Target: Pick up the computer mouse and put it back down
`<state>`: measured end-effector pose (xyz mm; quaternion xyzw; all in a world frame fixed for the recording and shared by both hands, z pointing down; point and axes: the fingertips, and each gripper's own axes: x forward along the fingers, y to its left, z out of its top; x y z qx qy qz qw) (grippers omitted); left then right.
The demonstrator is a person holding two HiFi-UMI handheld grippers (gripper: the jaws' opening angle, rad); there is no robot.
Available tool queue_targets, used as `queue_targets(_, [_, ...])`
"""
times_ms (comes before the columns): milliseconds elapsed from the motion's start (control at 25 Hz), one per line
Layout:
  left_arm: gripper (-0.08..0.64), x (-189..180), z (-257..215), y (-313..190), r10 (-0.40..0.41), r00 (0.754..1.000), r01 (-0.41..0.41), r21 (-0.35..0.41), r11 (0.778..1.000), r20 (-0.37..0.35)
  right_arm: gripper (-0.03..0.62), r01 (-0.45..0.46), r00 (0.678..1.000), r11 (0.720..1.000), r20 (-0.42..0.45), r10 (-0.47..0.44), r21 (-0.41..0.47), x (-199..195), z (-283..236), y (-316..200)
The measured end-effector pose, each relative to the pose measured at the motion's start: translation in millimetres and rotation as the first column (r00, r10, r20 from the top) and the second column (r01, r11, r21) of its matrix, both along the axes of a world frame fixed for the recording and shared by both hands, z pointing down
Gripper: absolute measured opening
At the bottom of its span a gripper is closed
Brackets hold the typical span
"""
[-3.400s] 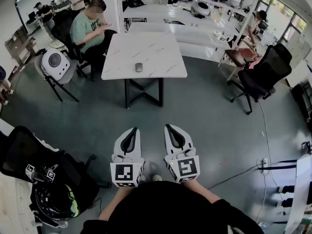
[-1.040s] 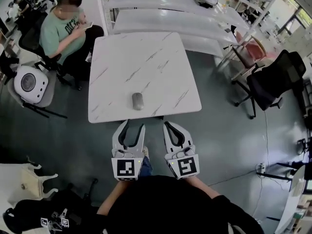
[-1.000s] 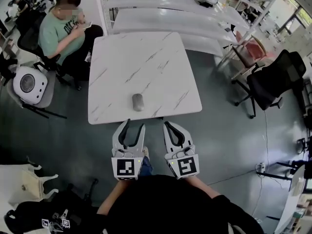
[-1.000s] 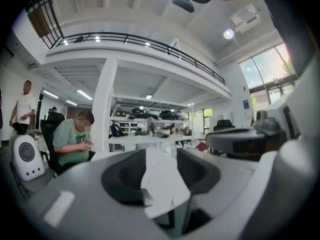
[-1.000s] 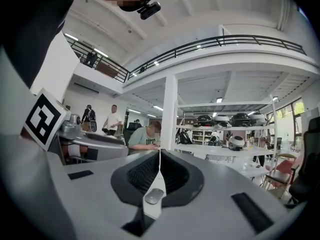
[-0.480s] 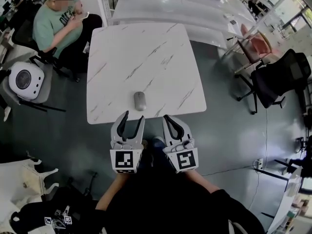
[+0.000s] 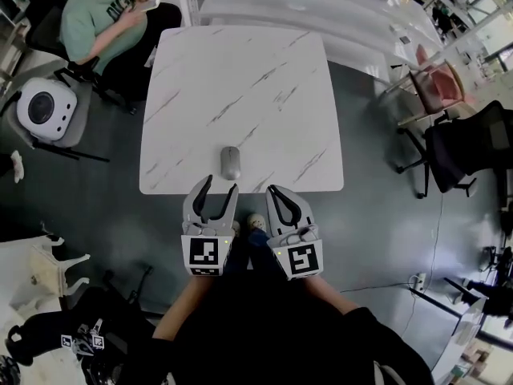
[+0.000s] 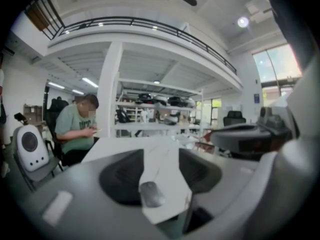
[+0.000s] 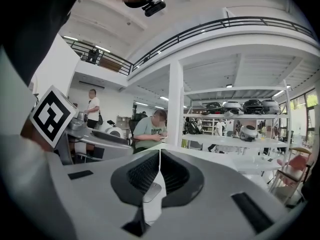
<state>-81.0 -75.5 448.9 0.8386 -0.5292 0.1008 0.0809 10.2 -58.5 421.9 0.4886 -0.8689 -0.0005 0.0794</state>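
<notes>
- Setting. A grey computer mouse (image 7: 230, 163) lies on a white marbled desk (image 7: 240, 79), low in the head view's centre. It sits close to the near edge and is not yet touched.
- Left hand-held gripper (image 7: 219, 184). It hangs just below that edge in the head view, in line with the computer mouse. Its jaws are opening and nothing is clamped. In the left gripper view the computer mouse (image 8: 151, 194) shows through the gap, but farther along the desk.
- Right hand-held gripper (image 7: 272, 191). It is just beside the left one. Its jaw tips meet and it is empty. In the right gripper view, the computer mouse (image 9: 152, 190) appears only as a sliver low in the frame, left of centre.
- Risk 1, gap too narrow. If the left jaws arrive before they stand wider than the shell, a tip probably lands on top or pushes the computer mouse across the smooth desk.
- Risk 2, edge strike. The approach looks low and shallow, so the lower jaw may catch the desk's rim instead of passing over it.
- Risk 3, fall. The computer mouse lies near the edge, so a backward drag or a weak pinch on its rounded sides could drop it to the floor.
- Risk 4, crowding. The right hand-held gripper is so close that the two bodies may knock together during the reach.
- Bystander. A seated person (image 7: 104, 14) at upper left stays well apart and seems no hazard.
</notes>
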Motion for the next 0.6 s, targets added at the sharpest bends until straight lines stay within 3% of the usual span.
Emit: queue_targets(600, [0.258,10.0,84.6,-35.8,-0.031,0.997,0.042,-0.145,0.989,0.075,0.020,0.091,0.996,0.992,-0.008,-0.092,-0.092,-4.8,49.5,-32.7])
